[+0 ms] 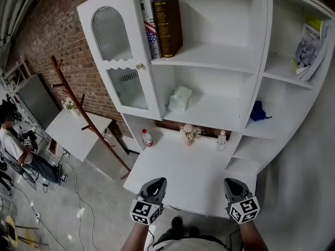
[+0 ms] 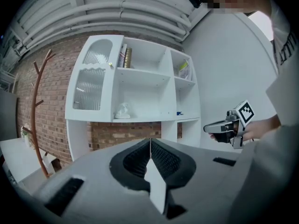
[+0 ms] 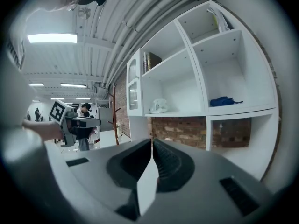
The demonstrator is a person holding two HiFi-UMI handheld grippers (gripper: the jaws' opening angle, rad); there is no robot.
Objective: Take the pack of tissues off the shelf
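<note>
The pack of tissues (image 1: pixel 179 99), pale and crumpled, lies on the middle shelf of the white cabinet (image 1: pixel 220 51), just right of the glass door. It also shows small in the left gripper view as the tissues (image 2: pixel 123 111) and in the right gripper view as the tissues (image 3: pixel 159 106). My left gripper (image 1: pixel 156 184) and right gripper (image 1: pixel 232 184) hover low over the near edge of the white desk (image 1: pixel 183 177), well short of the shelf. Both have their jaws pressed together with nothing between them: left gripper (image 2: pixel 150 143), right gripper (image 3: pixel 152 143).
Books (image 1: pixel 162 25) stand on the top shelf. A blue cloth (image 1: pixel 257 111) and booklets (image 1: pixel 309 46) sit in the right-hand compartments. A bottle (image 1: pixel 147 138), a small flower pot (image 1: pixel 189 134) and another bottle (image 1: pixel 222 138) stand at the desk's back. A wooden coat rack (image 1: pixel 84 114) stands left.
</note>
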